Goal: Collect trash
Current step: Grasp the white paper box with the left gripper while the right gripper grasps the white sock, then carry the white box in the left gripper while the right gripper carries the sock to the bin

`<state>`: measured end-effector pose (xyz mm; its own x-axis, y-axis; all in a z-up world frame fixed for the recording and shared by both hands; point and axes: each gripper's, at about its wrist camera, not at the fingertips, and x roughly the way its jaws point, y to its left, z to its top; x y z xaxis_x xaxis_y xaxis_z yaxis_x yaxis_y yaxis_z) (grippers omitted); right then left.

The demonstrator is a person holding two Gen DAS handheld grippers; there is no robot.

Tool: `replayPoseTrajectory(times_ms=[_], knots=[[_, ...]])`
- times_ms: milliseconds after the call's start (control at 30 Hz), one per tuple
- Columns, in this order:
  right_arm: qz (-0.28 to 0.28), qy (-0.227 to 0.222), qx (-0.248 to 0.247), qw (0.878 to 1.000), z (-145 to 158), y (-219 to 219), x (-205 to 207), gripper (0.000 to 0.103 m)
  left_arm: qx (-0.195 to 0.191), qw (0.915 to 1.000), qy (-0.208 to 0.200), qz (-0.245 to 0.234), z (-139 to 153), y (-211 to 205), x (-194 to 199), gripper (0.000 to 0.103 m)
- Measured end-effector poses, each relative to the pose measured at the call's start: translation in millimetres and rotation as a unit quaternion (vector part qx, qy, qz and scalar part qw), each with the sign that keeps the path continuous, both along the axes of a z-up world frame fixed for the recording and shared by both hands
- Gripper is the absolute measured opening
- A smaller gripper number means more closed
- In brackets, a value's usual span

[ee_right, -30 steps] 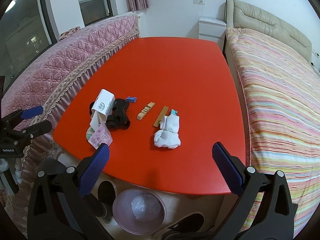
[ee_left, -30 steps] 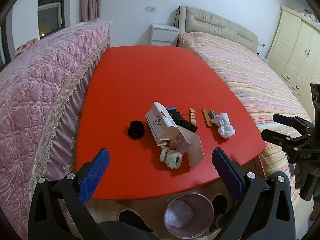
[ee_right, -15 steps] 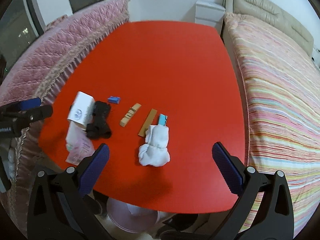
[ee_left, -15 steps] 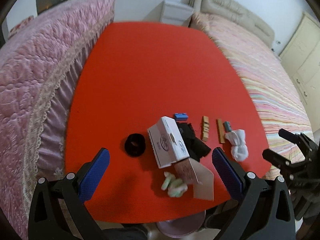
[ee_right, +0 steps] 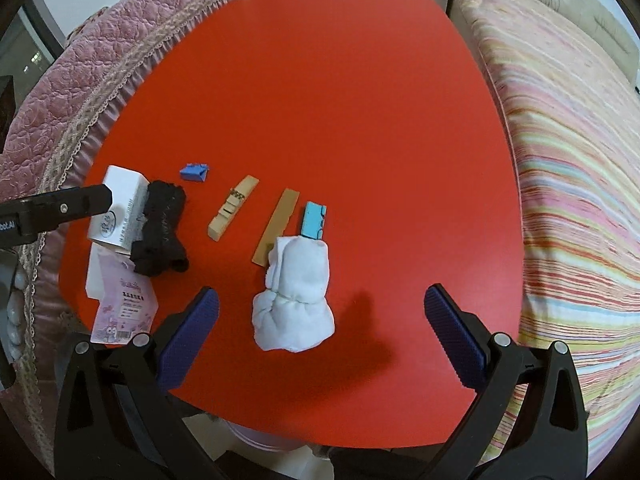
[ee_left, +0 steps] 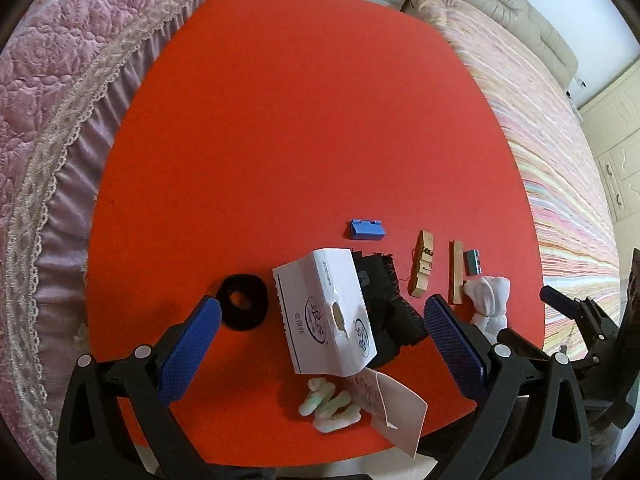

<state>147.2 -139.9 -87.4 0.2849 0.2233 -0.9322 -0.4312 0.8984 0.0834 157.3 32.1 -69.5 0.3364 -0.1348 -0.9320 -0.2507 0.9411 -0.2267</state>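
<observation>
A red table (ee_left: 280, 120) holds the litter near its front edge. My left gripper (ee_left: 320, 344) is open above a white carton (ee_left: 324, 312), which lies between its blue pads. Beside the carton lie a black ring (ee_left: 244, 300), a black cloth (ee_left: 392, 304), a pale green wad (ee_left: 328, 404) and a pink-white packet (ee_left: 396, 408). My right gripper (ee_right: 320, 336) is open above a white cloth bundle (ee_right: 296, 300). The carton (ee_right: 116, 216), the black cloth (ee_right: 160, 232) and the packet (ee_right: 120, 304) show at the left of the right wrist view.
Wooden pieces (ee_right: 234, 206) (ee_right: 276, 226), a dark blue clip (ee_right: 194, 171) and a light blue clip (ee_right: 314, 220) lie mid-table. A pink quilted bed (ee_left: 48, 100) flanks the left, a striped bed (ee_right: 560, 160) the right. A pink bin rim (ee_right: 264, 442) peeks under the front edge.
Both grippers have moved forward and down over the table. The carton and the white bundle now sit between their open fingers; the bin has slid almost out of view.
</observation>
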Motion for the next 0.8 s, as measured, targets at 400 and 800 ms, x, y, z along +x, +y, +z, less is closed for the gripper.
replayPoseTrajectory(times_ms=[400,800], knots=[[0.008,0.03,0.005,1.0,-24.8,6.8,2.8,0.055,-0.006,0.9998,0.017,-0.005,-20.7,6.0,-3.2,0.046],[0.001,-0.009,0.029,1.0,-4.8,-2.2,-10.3,0.032,0.01,0.9987,-0.042,-0.026,2.8,6.5,-25.4,0.033]])
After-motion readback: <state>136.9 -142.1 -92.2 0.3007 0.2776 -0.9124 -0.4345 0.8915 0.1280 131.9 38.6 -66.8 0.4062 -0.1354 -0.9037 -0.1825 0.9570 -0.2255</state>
